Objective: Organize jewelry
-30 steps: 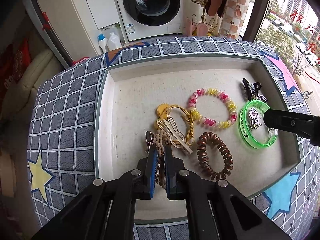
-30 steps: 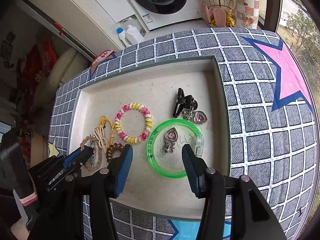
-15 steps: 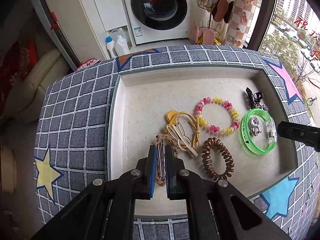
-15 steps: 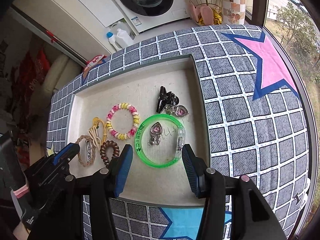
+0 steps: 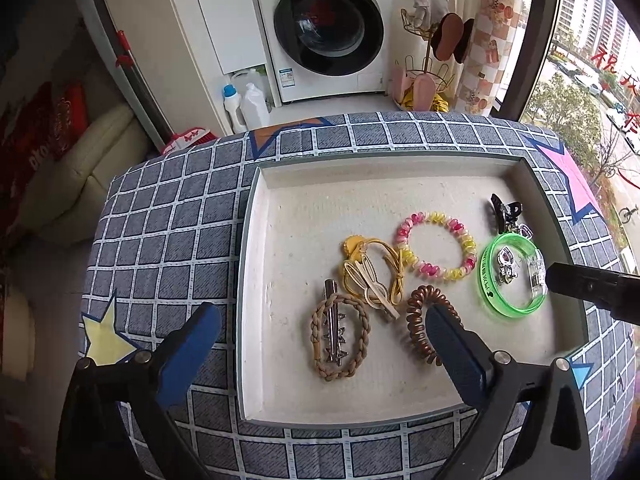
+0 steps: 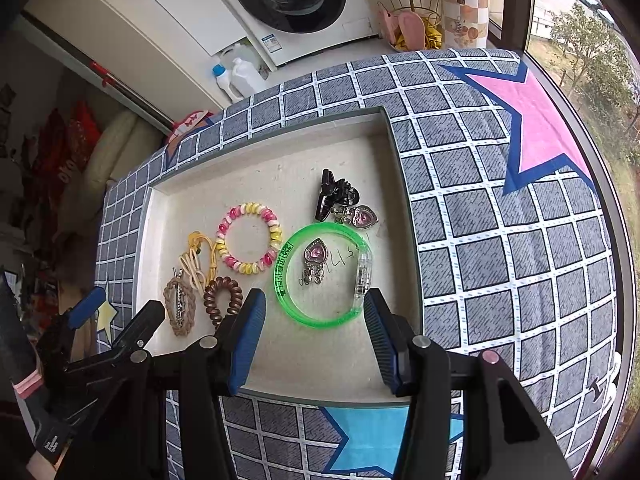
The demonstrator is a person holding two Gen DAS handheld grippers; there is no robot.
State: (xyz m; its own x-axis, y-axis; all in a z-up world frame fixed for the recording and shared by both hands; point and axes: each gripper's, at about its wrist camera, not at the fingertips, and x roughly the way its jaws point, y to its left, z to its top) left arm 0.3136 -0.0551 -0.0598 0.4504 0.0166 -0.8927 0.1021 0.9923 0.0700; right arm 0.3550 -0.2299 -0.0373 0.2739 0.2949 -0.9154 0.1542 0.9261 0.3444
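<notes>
Through the left wrist camera I read "Panasonic" along the top of the washing machine (image 5: 328, 28) beyond the counter. My left gripper (image 5: 320, 340) has its jaws spread wide and holds nothing. Between them, near the tray's (image 5: 256, 280) front edge, the braided hair tie (image 5: 339, 338) lies flat with a metal clip (image 5: 334, 328) inside its loop. A brown coil hair tie (image 5: 424, 320) sits just beside it, partly behind the right-hand pad, with a yellow cord tie (image 5: 372, 268) further back. The pink-and-yellow bead bracelet (image 5: 436, 246) lies mid-tray.

From the right wrist camera, my right gripper (image 6: 314, 340) is also wide open and empty, hovering at the tray's (image 6: 396, 168) front right. The green bangle (image 6: 322, 276) carries dark printed characters I cannot read. A heart pendant (image 6: 315, 256) lies inside it, beside handwriting on the tray floor that I cannot make out. A black claw clip (image 6: 332, 196) and a second heart charm (image 6: 362, 216) lie just behind the bangle.
</notes>
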